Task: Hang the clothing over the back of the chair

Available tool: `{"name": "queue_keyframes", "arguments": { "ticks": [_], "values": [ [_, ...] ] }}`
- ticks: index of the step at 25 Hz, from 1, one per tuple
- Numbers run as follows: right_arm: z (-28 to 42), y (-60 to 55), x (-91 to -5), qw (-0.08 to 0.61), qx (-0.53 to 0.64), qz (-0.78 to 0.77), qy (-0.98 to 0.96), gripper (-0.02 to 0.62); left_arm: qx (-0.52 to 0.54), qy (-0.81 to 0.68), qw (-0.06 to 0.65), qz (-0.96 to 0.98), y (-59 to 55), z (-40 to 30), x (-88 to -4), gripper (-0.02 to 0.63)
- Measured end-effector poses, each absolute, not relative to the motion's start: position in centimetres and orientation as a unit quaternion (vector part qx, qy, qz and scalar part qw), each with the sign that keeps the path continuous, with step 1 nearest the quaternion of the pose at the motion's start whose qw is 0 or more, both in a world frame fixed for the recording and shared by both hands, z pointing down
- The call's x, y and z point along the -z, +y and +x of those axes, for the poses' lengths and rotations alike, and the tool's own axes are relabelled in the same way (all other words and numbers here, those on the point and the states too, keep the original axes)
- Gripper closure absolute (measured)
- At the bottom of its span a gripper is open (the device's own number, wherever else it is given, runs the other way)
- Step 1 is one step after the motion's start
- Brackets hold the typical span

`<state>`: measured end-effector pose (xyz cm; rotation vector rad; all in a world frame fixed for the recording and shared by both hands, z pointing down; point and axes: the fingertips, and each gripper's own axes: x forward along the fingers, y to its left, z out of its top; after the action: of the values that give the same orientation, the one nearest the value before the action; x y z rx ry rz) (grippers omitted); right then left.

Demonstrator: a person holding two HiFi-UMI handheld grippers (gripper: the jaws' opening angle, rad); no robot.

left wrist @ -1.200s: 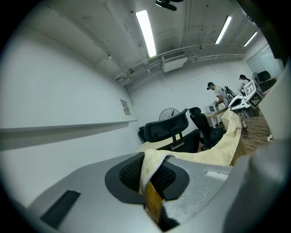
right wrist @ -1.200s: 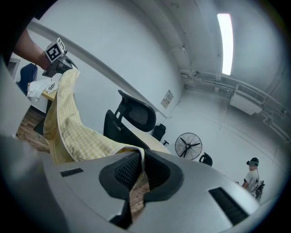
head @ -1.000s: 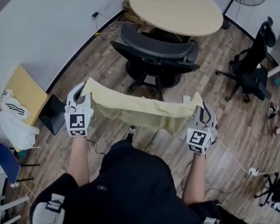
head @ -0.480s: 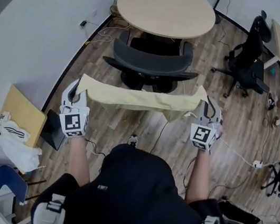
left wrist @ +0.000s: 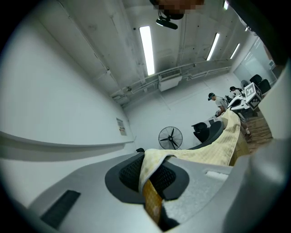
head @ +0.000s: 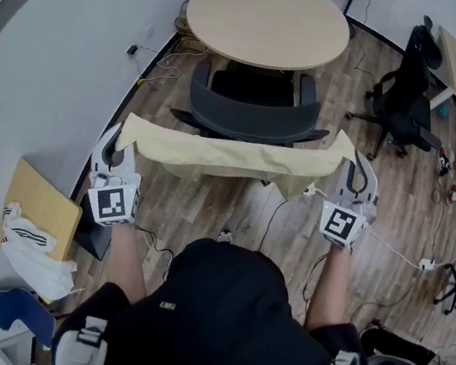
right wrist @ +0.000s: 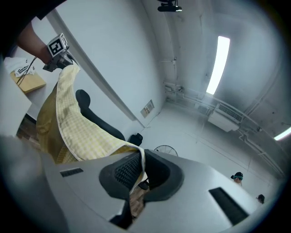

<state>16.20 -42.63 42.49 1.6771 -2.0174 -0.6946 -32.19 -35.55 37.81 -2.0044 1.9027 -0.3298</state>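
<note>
A pale yellow checked garment (head: pixel 232 157) is stretched flat between both grippers, level with the top of the black office chair's back (head: pixel 249 122). My left gripper (head: pixel 118 142) is shut on its left corner, and in the left gripper view the yellow garment (left wrist: pixel 213 150) runs out from the closed jaws. My right gripper (head: pixel 354 173) is shut on the right corner; in the right gripper view the garment (right wrist: pixel 75 127) hangs away toward the other gripper. The chair stands tucked under a round wooden table (head: pixel 270 20).
A white wall curves along the left. A cardboard box (head: pixel 39 205) with a white bag (head: pixel 34 250) sits at lower left. Another black office chair (head: pixel 408 100) stands at right, with cables (head: pixel 391 250) across the wooden floor. A blue seat (head: pixel 9 309) is at bottom left.
Both grippers have carried the stretched garment forward to the chair; its edge now overlaps the top of the chair back. The grippers have spread a little further apart.
</note>
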Motion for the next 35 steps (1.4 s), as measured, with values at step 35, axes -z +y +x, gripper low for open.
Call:
{"name": "queue_keyframes", "arguments": {
  "ticks": [35],
  "values": [
    [15.8, -52.4, -40.4, 0.207, 0.259, 0.646, -0.688, 0.596, 0.064, 0.654, 0.170, -0.734, -48.6, -32.9, -35.2, 0.603]
  ]
}}
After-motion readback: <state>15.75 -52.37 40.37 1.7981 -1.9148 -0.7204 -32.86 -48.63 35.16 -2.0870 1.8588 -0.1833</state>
